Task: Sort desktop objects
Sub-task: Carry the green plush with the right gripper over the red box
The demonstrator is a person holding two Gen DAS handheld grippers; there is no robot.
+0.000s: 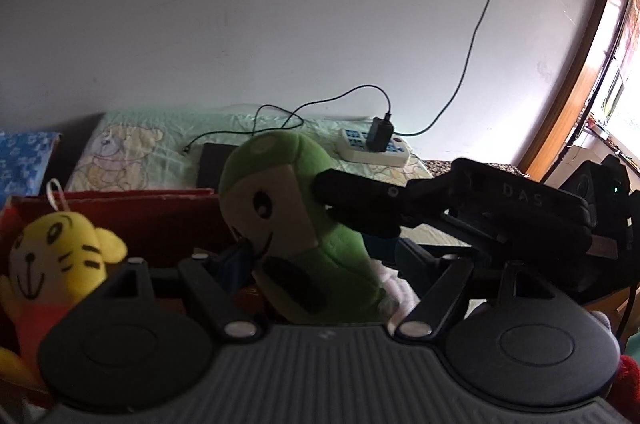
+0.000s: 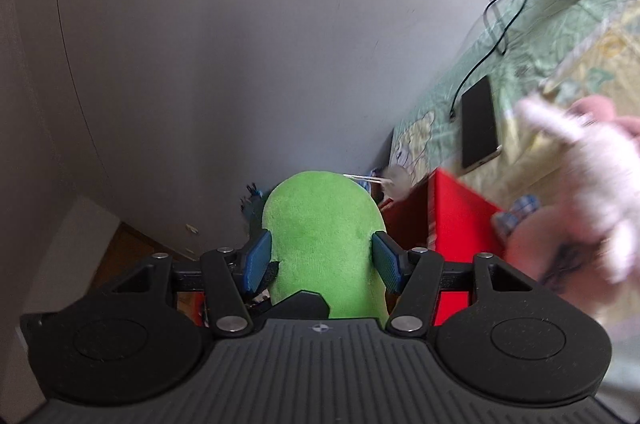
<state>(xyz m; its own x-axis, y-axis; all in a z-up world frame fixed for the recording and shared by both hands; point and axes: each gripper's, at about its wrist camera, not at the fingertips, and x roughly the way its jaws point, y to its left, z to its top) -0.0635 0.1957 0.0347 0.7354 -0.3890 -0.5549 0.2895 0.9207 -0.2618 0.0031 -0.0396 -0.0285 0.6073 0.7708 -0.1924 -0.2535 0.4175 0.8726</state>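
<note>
Clearly soft and light, the green plush toy (image 2: 322, 224) squashes between the right gripper (image 2: 322, 260) fingers clamped mid-body, while the left gripper (image 1: 312, 264) fingers sit spread around it.

A green plush toy (image 2: 320, 244) with a cream face, black eyes and a smile sits upright between the right gripper's (image 2: 320, 260) blue pads (image 2: 258, 258), squeezed at its sides, back toward that camera. A yellow plush toy (image 1: 56, 264) with whiskers and a white loop stands left of the left jaws, against a red box (image 1: 160, 216)
</note>
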